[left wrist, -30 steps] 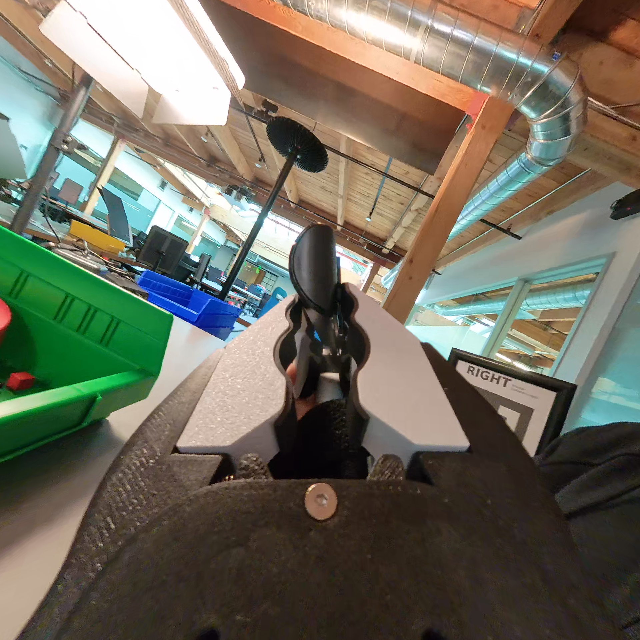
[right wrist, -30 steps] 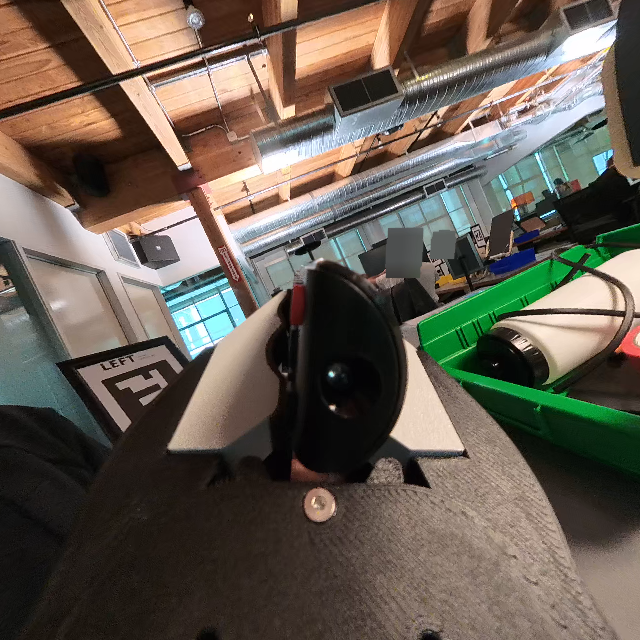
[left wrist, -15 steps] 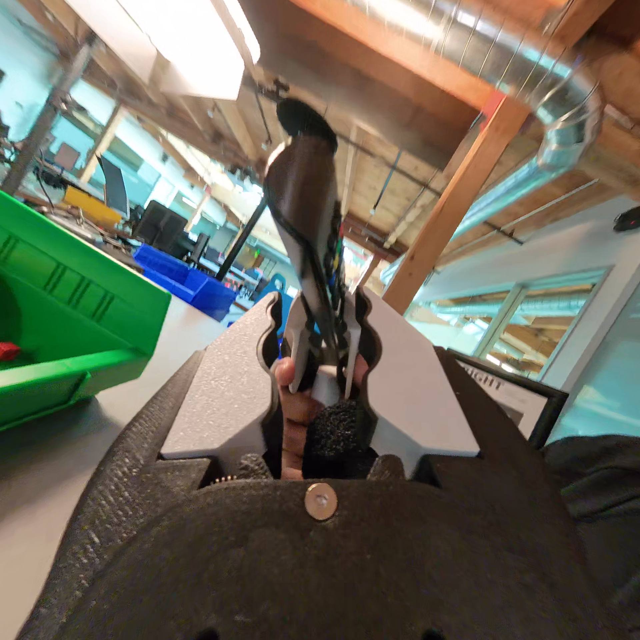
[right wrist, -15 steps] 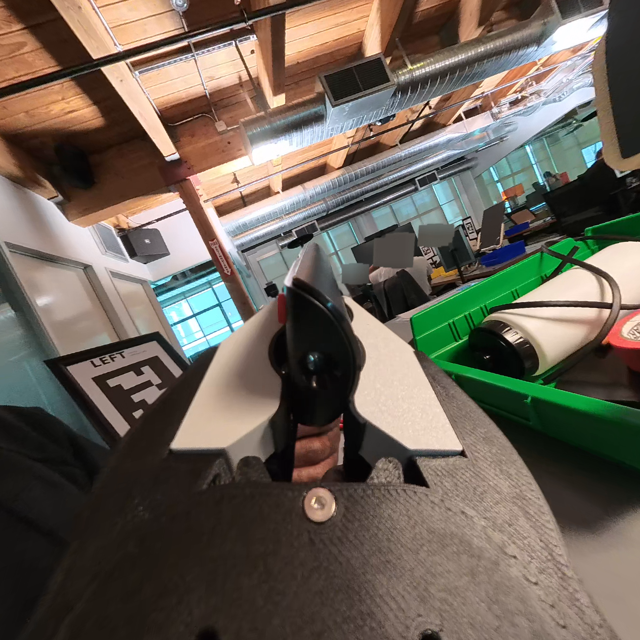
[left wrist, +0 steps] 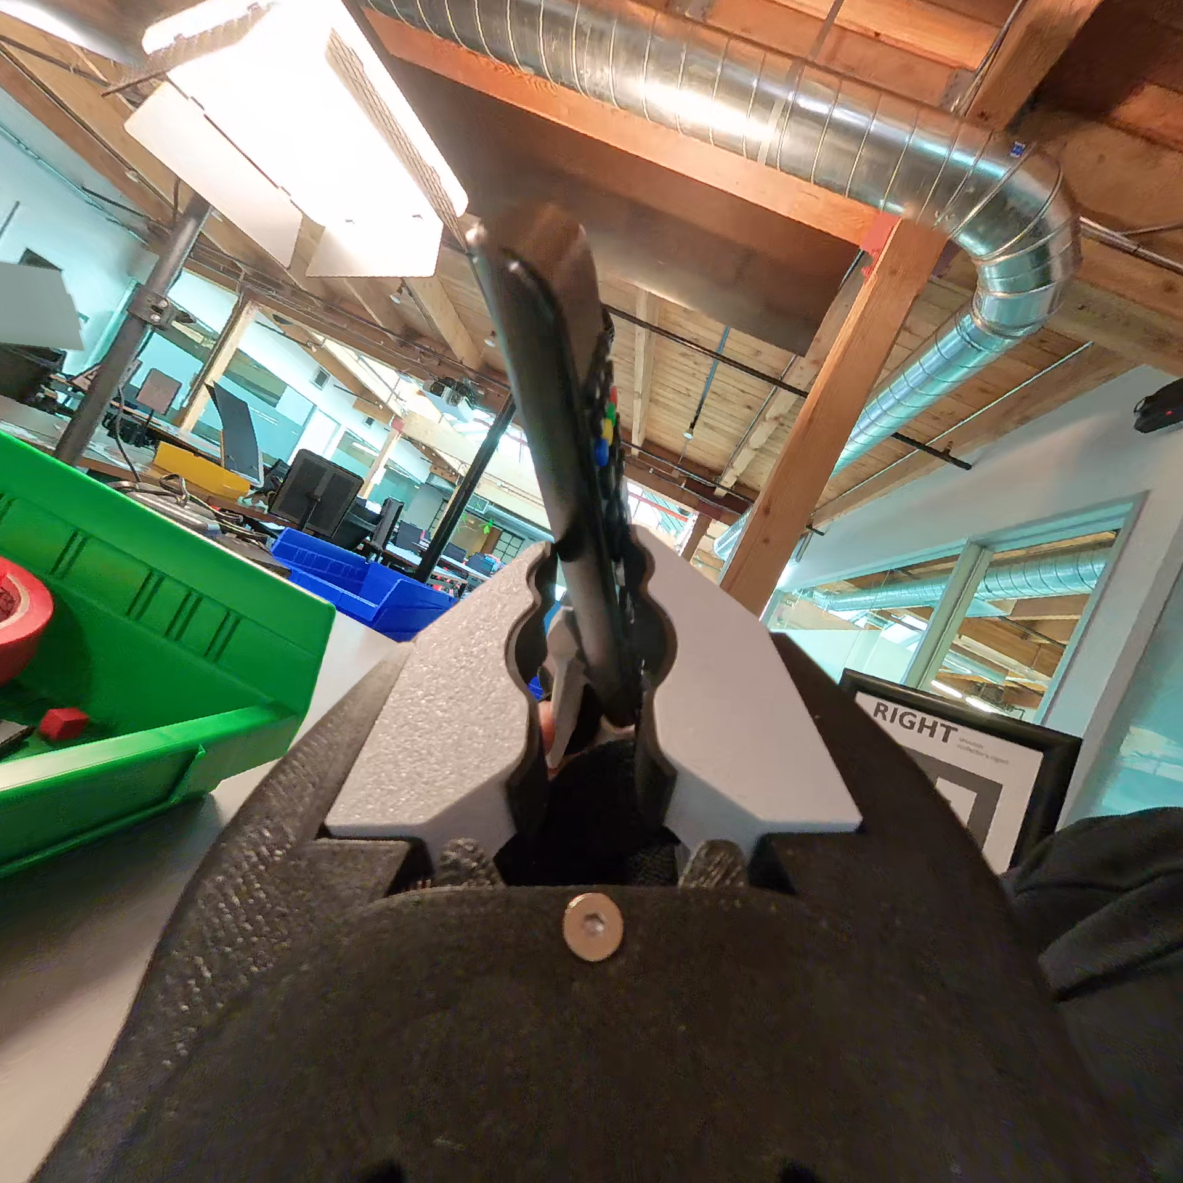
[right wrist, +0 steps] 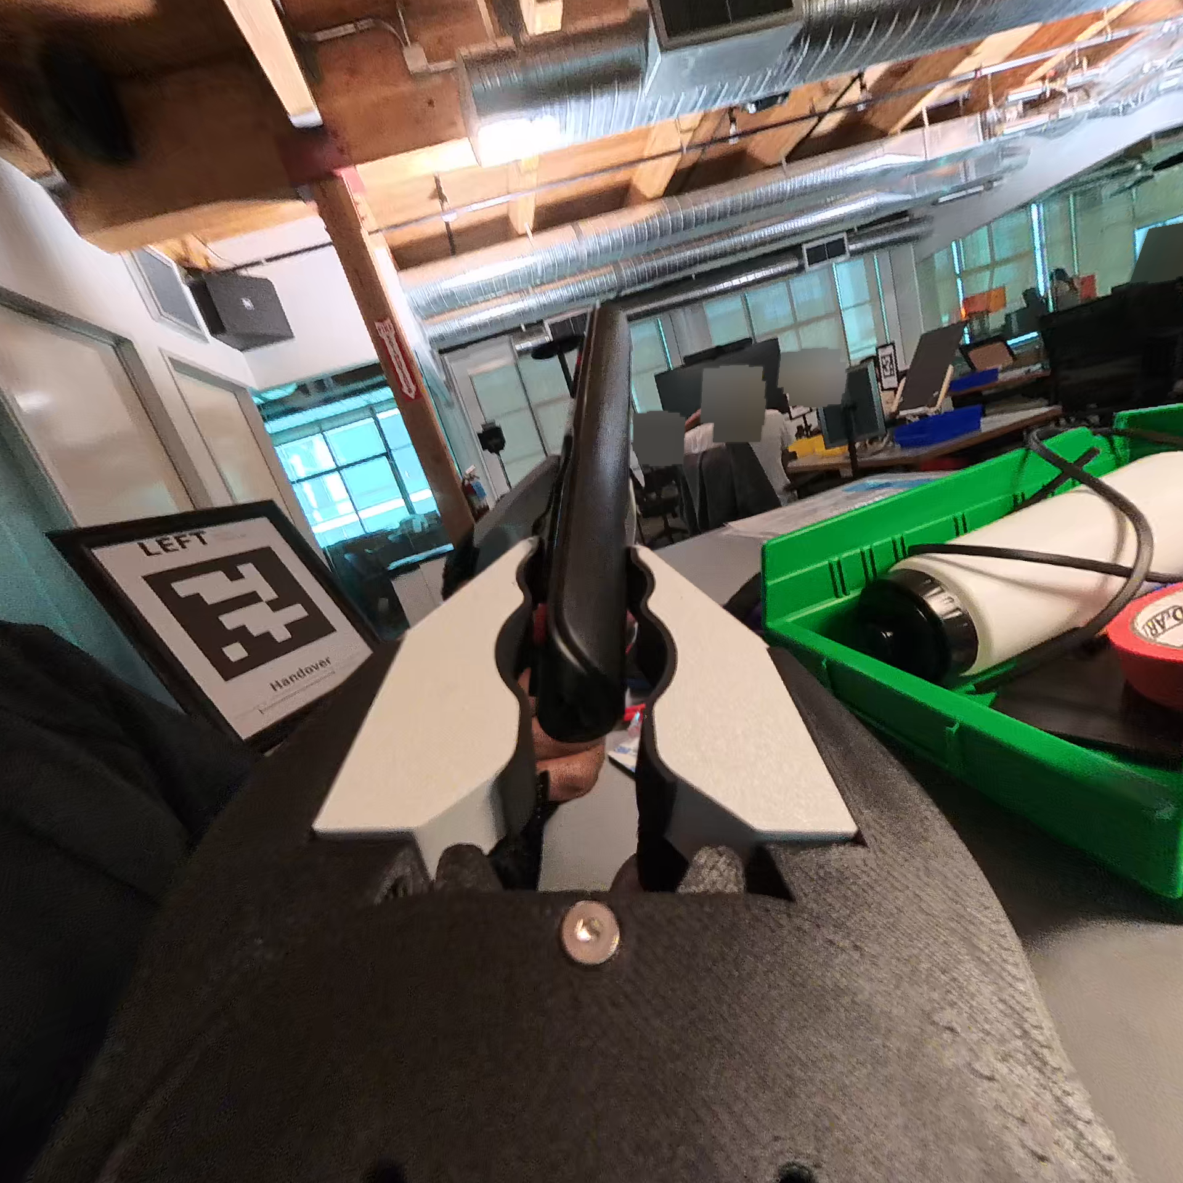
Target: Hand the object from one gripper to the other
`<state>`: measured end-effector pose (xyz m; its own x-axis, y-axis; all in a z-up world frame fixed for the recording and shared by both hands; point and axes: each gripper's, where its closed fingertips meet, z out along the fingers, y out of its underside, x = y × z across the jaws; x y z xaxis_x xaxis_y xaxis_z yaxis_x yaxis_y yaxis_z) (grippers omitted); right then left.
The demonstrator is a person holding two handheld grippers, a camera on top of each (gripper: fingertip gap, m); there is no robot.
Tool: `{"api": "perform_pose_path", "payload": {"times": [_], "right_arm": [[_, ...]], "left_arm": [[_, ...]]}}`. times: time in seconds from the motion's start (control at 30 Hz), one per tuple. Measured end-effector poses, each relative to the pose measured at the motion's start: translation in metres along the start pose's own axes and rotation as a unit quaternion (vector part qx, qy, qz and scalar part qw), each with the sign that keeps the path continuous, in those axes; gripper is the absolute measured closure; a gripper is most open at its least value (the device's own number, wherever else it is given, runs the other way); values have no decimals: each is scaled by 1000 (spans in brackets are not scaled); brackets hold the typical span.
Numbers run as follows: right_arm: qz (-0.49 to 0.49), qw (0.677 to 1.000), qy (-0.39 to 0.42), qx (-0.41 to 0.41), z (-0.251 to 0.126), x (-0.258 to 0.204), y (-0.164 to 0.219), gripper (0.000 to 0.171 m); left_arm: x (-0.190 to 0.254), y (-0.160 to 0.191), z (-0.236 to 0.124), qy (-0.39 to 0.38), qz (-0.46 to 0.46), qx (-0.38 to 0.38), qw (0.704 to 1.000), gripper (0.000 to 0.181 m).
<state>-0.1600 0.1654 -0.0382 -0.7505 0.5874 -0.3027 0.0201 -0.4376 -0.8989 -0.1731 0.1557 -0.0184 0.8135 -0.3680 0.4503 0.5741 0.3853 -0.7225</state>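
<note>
The object is a long black remote control (left wrist: 563, 448) with small coloured buttons on one face. It stands tilted up and away between the fingers of my left gripper (left wrist: 595, 563), whose jaws press on its lower part. In the right wrist view the remote (right wrist: 589, 544) shows edge-on, with its lower end between the fingers of my right gripper (right wrist: 586, 563); those jaws stand close against both its sides. The two grippers face each other. A grey finger of the other gripper (left wrist: 566, 672) shows just behind the remote. A hand is partly visible beyond.
A green bin (left wrist: 192, 614) stands on the grey table left of the left gripper. In the right wrist view the green bin (right wrist: 896, 691) holds a white bottle (right wrist: 1024, 576), a black cable and red tape (right wrist: 1152, 640). A framed marker card (right wrist: 243, 614) stands on the left. Left and right tips are no more than a few centimetres apart.
The remote has swung from end-on to lengthwise in the right wrist view and stands taller in the left wrist view. The right view has tilted down and is blurred.
</note>
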Motion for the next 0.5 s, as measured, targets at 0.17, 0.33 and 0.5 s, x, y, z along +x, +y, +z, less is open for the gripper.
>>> {"api": "perform_pose_path", "payload": {"times": [0.17, 0.33, 0.5], "right_arm": [[8, 1000, 16, 14, 1, 4, -1, 147], [14, 1000, 5, 16, 2, 1, -2, 146], [-11, 1000, -5, 1, -1, -3, -4, 129]], "left_arm": [[-2, 4, 3, -8, -11, -6, 1000, 152], [-3, 21, 7, -15, 10, -52, 998, 151], [4, 17, 5, 0, 29, -50, 998, 157]]}}
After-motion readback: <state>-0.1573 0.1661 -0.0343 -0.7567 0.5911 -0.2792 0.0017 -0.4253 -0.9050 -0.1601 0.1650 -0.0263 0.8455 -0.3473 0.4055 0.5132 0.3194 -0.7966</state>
